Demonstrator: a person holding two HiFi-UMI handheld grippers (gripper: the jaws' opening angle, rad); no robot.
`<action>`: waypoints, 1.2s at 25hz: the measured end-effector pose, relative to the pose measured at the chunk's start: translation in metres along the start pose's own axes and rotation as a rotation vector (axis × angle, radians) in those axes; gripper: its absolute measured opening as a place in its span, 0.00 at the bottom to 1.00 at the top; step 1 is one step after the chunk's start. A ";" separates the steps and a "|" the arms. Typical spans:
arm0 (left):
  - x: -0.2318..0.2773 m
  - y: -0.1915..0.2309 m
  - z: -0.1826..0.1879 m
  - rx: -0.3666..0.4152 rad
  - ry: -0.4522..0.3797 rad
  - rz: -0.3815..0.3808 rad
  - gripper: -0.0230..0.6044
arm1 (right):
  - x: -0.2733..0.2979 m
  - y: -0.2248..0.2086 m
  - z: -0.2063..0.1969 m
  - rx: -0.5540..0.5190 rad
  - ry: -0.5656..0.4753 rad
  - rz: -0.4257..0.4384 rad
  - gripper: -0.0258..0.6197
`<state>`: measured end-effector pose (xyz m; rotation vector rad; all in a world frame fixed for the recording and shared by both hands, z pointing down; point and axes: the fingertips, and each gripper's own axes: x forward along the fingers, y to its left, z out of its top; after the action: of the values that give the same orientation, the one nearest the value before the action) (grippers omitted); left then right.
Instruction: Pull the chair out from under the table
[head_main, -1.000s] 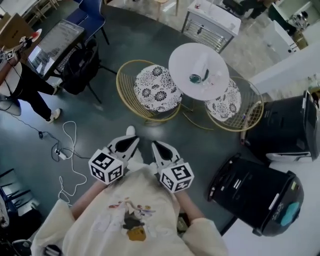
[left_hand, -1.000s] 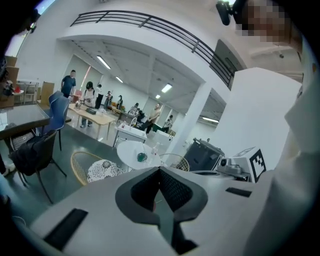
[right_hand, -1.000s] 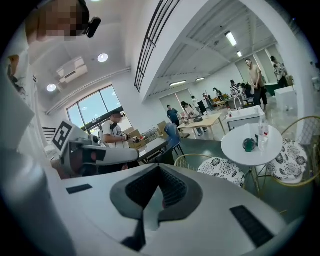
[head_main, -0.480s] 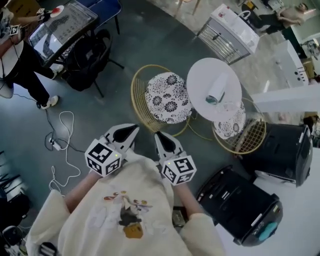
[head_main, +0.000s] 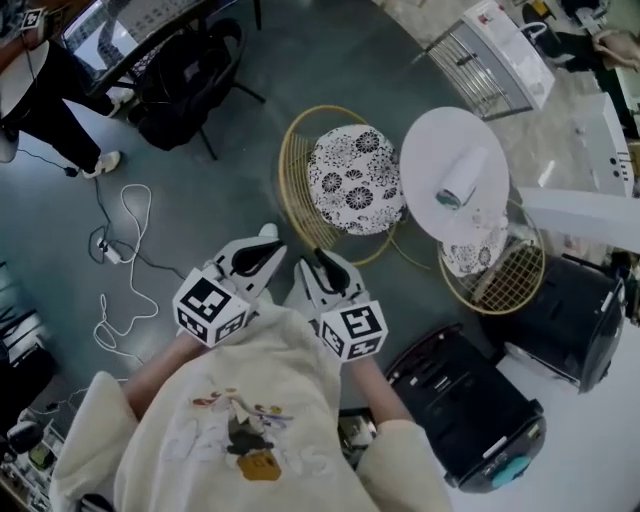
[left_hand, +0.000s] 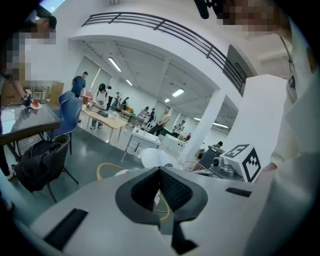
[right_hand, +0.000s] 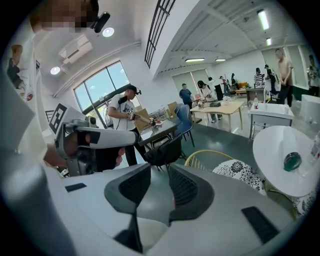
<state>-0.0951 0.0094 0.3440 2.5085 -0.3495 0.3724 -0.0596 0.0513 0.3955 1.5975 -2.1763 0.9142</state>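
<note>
the far chair (head_main: 495, 262), at 5 o'clock of the round bench (head_main: 440, 150), has its seat half hidden under the top. the thing (head_main: 462, 180) lying on that bench is too small to tell. a person (head_main: 48, 88) at 10 o'clock is cut off by the edge.

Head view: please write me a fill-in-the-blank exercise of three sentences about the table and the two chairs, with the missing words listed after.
1. The round table has a ___ top.
2. The right wire chair sits partly ___ that top.
3. The left wire chair carries a flowered ___ on its seat.

Missing words: white; under; cushion.
</note>
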 end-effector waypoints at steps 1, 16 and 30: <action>0.002 0.004 0.000 -0.003 -0.004 0.018 0.03 | 0.006 -0.002 -0.001 0.005 0.010 0.004 0.19; 0.031 0.058 -0.048 -0.095 0.020 0.160 0.03 | 0.064 -0.028 -0.046 0.027 0.096 0.039 0.20; 0.064 0.102 -0.107 -0.165 0.053 0.225 0.03 | 0.120 -0.053 -0.085 -0.011 0.142 0.068 0.21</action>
<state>-0.0887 -0.0216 0.5019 2.3001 -0.6178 0.4778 -0.0628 0.0063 0.5449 1.4152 -2.1452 1.0015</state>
